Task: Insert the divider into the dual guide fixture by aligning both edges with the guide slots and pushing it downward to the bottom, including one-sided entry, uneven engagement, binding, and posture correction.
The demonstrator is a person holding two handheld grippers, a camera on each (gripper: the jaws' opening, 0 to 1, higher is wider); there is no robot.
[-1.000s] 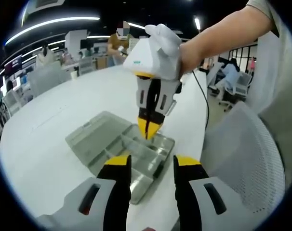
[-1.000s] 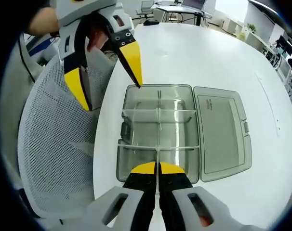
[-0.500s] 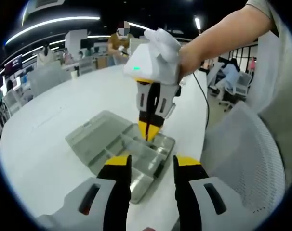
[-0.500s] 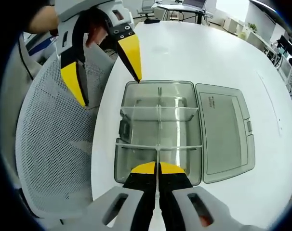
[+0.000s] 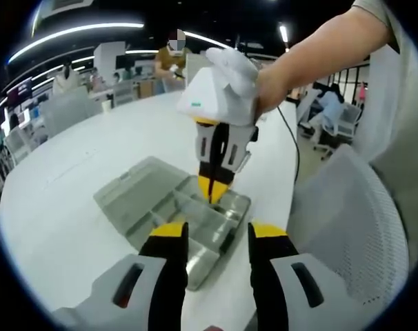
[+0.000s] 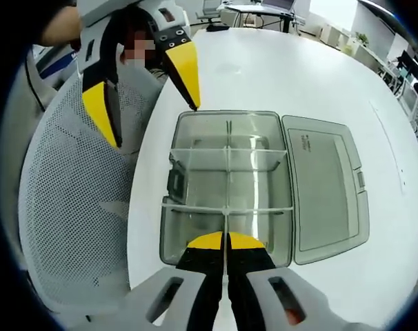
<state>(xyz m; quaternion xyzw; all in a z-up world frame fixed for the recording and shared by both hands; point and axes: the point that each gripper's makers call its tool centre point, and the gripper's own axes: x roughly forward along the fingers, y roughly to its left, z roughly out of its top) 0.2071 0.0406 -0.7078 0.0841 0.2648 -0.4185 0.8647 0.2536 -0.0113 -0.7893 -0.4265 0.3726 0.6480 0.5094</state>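
Note:
A clear plastic organiser box (image 6: 195, 172) lies on the white table with its lid (image 6: 330, 189) folded open to one side. Cross dividers (image 6: 226, 150) stand in it. My right gripper (image 6: 226, 238) is shut on a thin clear divider (image 6: 226, 219), seen edge-on and reaching into the near end of the box. In the left gripper view that gripper (image 5: 214, 189) points down into the box (image 5: 195, 258), held by a gloved hand. My left gripper (image 5: 218, 234) is open with nothing between its fingers. It hovers beside the far corner of the box (image 6: 156, 127).
The box sits near the edge of the white table (image 6: 278, 69). A white mesh chair (image 6: 64, 207) stands just off that edge, and is also in the left gripper view (image 5: 347, 227). The person's bare arm (image 5: 312, 55) reaches in. Desks, chairs and people stand far behind.
The right gripper view has drawn back a little from the box. The left gripper has drifted slightly outward in that view. Both grips are unchanged.

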